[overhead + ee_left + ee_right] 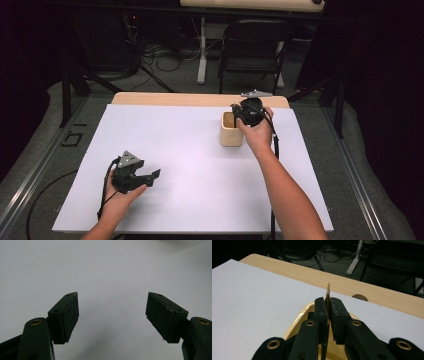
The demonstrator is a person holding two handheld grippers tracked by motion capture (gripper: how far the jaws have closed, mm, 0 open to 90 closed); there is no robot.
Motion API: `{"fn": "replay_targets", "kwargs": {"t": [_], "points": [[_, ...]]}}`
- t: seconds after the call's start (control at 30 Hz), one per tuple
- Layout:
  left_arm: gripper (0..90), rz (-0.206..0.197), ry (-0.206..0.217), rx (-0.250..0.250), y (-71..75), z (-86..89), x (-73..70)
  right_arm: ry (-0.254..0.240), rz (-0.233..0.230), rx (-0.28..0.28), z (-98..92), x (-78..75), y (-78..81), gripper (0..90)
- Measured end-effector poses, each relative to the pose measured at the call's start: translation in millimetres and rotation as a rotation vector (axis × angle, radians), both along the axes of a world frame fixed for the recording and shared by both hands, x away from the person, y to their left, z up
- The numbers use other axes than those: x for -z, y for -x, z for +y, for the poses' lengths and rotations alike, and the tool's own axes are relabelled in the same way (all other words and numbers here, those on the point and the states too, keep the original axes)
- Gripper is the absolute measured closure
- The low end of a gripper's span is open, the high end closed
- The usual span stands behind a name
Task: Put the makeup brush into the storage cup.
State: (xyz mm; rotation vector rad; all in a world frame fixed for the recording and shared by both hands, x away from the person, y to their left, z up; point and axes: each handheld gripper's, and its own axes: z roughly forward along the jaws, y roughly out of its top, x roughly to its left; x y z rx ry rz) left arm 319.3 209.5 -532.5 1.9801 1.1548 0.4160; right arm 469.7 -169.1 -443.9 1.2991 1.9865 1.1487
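The right gripper (327, 311), at two o'clock on the table (175, 150), pinches a thin stick (328, 291) above the cup (231, 131); next likely lowering it inside. The left gripper (112, 312) idles wide open, empty.

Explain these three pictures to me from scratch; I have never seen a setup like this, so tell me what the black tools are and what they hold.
A person sits at a table covered by a white sheet and holds a hand-operated two-jaw gripper in each hand. The high view looks down from above. The other two pictures come from cameras riding on the grippers, looking along their black jaws. The left gripper hangs over bare sheet, jaws apart, holding nothing. The right gripper is at a tan cup near the table's far edge, its jaws shut on a thin tan strip, which stands upright above the cup. What the strip is I cannot tell.
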Motion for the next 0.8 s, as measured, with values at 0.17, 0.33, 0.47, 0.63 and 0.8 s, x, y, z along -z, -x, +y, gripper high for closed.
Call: {"fn": "replay_targets", "kwargs": {"t": [0.17, 0.33, 0.47, 0.63, 0.8], "points": [[27.0, 0.0, -0.001, 0.001, 0.0, -0.1, 0.1, 0.012, 0.008, -0.001, 0.5, 2.3, 0.9, 84.5], [27.1, 0.0, -0.001, 0.002, -0.1, -0.5, 0.3, 0.023, 0.009, -0.003, 1.3, 6.0, 1.4, 84.4], [27.1, 0.0, -0.001, 0.002, -0.1, -0.5, 0.4, 0.033, 0.012, -0.005, 1.8, 9.1, 1.5, 84.4], [27.2, 0.003, -0.001, 0.003, 0.0, -0.8, 0.5, 0.046, 0.011, -0.007, 3.0, 10.8, 2.4, 84.4], [27.2, 0.004, -0.001, 0.003, 0.0, -0.8, 0.5, 0.049, 0.009, -0.009, 3.0, 12.1, 3.6, 84.3]]}}
